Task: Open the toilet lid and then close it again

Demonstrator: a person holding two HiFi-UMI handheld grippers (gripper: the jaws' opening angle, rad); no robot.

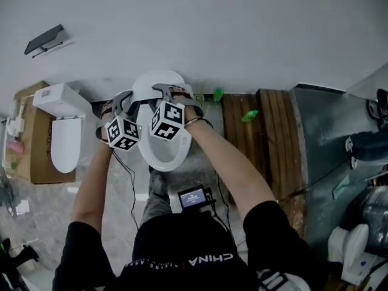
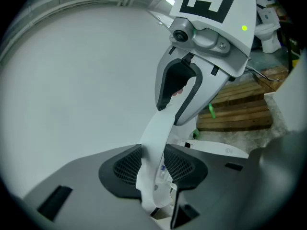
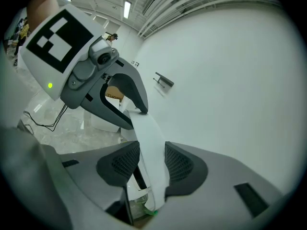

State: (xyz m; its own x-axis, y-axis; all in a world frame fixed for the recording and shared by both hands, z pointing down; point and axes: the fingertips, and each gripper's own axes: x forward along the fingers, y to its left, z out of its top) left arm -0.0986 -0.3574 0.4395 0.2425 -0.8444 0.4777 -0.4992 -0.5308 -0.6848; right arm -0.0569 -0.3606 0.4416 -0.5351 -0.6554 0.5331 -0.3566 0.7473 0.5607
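Left gripper (image 2: 153, 169): pads (image 2: 125, 164) clamped on the rim of the lid (image 2: 157, 128), one pad on each face. Right gripper (image 3: 152, 164): pads clamped on the same rim, just beside the left gripper. The white rim runs out from each pair of pads straight into the other gripper's jaws.

Beyond the fingers, the lid is raised off the seat (image 1: 163, 156) and tilts back toward the wall (image 1: 242, 29). The seat lies flat below the grippers.

Step in hand, as judged: the opening swing, well advanced.

Next move: carry the rim along its arc about the hinge, both grippers together. Stop before the lid strikes the wall. Then reverse and lower it onto the seat without releasing early.
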